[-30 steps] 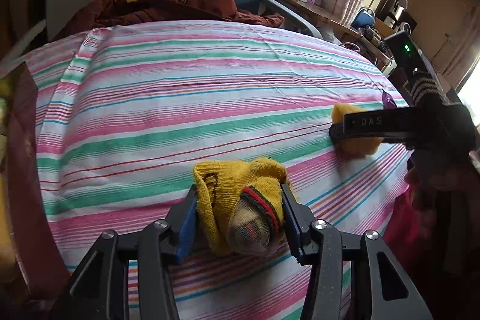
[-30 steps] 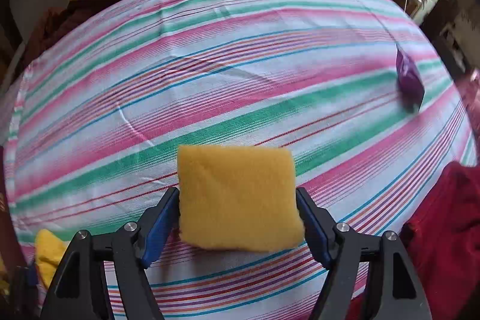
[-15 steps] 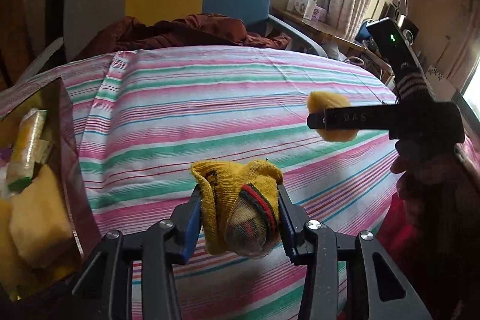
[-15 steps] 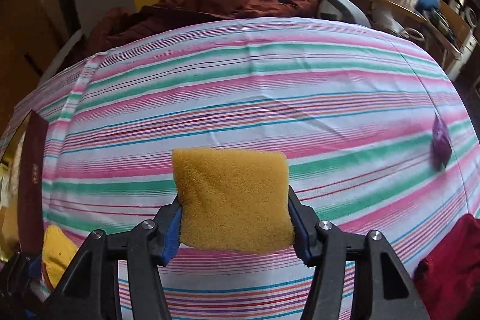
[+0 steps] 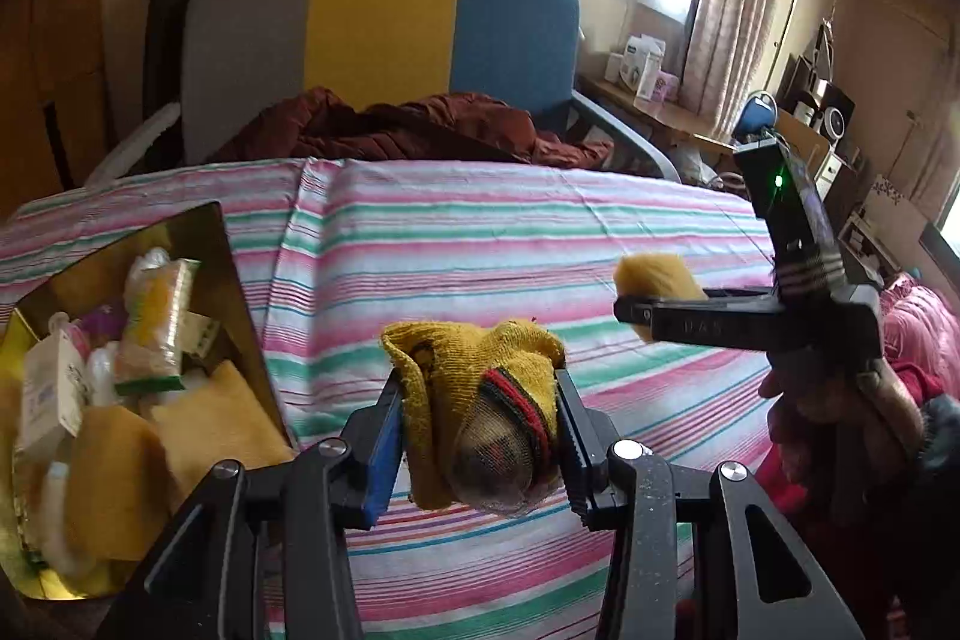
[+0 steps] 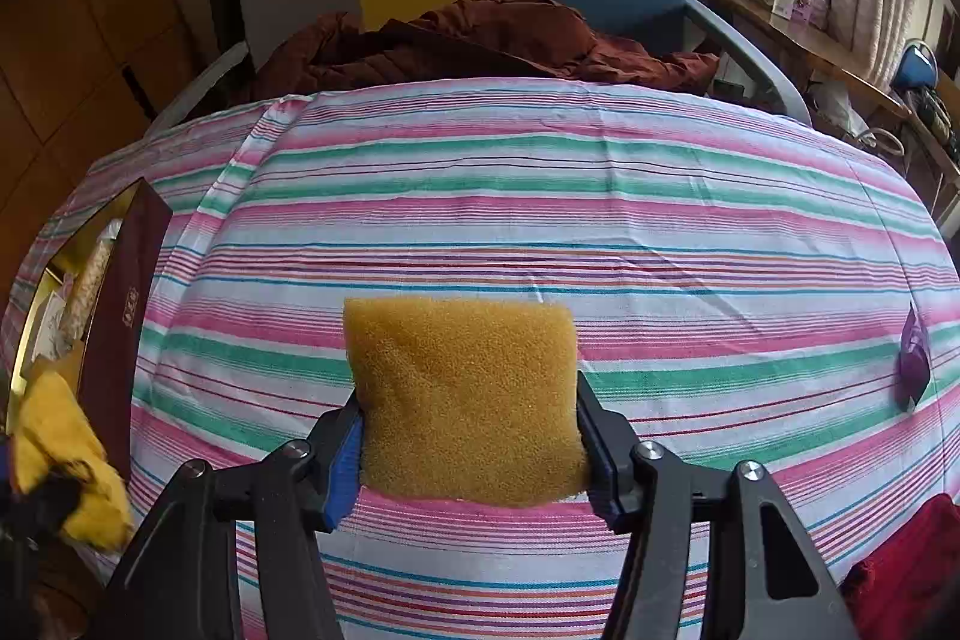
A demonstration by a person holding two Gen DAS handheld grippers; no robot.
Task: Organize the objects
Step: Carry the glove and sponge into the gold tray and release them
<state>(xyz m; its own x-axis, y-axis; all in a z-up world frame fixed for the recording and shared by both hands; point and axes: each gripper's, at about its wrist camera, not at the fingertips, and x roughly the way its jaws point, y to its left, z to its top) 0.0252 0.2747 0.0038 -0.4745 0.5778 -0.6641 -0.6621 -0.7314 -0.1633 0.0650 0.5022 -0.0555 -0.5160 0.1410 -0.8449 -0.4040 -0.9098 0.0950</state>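
My left gripper is shut on a yellow knitted sock with a red and green band, held above the striped bedsheet. The sock also shows at the lower left of the right wrist view. My right gripper is shut on a yellow sponge, clear of the sheet. Seen side-on in the left wrist view, the right gripper hovers to the right, the sponge poking above its finger. An open box at the left holds yellow sponges and several packets.
A purple packet lies on the sheet at the right. A chair with a dark red jacket stands behind the bed. Red cloth lies at the lower right. The box's dark side faces the right gripper.
Both grippers have risen off the sheet with their loads and tipped upward. The box at the left has come into view. The right gripper has drifted toward the left one.
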